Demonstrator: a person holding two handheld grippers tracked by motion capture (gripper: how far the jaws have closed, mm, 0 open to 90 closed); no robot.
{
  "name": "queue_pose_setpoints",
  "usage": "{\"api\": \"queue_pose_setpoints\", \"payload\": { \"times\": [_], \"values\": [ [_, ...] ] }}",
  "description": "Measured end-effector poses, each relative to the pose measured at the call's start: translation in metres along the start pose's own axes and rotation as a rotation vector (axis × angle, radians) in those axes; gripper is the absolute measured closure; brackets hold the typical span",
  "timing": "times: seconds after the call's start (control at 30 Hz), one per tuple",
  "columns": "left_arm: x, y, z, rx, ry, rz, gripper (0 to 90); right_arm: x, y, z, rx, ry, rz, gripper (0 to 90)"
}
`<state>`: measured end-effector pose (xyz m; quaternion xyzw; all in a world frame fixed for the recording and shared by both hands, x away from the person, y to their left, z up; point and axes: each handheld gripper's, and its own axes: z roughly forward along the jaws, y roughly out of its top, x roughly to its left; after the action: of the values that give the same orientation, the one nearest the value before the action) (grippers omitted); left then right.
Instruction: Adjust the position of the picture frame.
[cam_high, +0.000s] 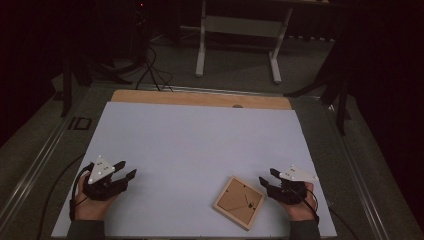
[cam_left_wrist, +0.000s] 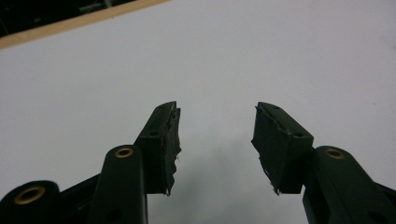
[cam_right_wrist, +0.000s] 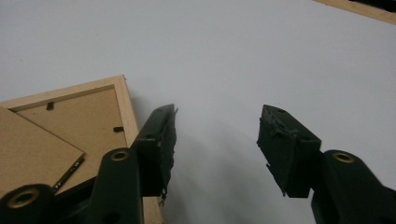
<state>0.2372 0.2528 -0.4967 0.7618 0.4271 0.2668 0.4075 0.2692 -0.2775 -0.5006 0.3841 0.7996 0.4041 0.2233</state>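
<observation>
From the high view we find the left gripper (cam_high: 124, 170) held in a hand near the left front corner of the large white sheet (cam_high: 200, 145) that covers the wooden table (cam_high: 200, 97). Its jaws point toward the sheet's middle and stand apart with nothing between them. The right gripper (cam_high: 267, 178) sits in the other hand near the right front corner, jaws likewise apart and empty, aimed left. The square light-wood picture frame (cam_high: 239, 201) lies face down, brown backing board up, turned cornerwise, just beside the right gripper's tips and close to the sheet's front edge. The two grippers are well apart, with bare sheet between and beyond them up to the far wooden strip.

In the left gripper view we note the left gripper (cam_left_wrist: 215, 128) low over the sheet (cam_left_wrist: 233, 56), pads wide apart, gripping nothing, open surface ahead.

In the right gripper view the right gripper (cam_right_wrist: 215, 128) is open and empty; the frame (cam_right_wrist: 70, 126) lies to the outside of one jaw, its corner near that jaw's tip. Whether they touch we cannot tell.
</observation>
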Motion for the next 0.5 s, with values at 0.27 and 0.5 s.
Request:
{"api": "queue_pose_setpoints", "payload": {
  "times": [0.27,0.5],
  "values": [
    [-0.002,0.0,0.0,0.006,0.007,0.011,49.6,0.006,0.002,-0.003,-0.012,0.017,-0.019,52.0],
    [0.001,-0.001,-0.001,-0.008,0.014,0.005,49.0,0.013,0.004,0.0,-0.012,0.059,-0.018,58.7]
  ]
}}
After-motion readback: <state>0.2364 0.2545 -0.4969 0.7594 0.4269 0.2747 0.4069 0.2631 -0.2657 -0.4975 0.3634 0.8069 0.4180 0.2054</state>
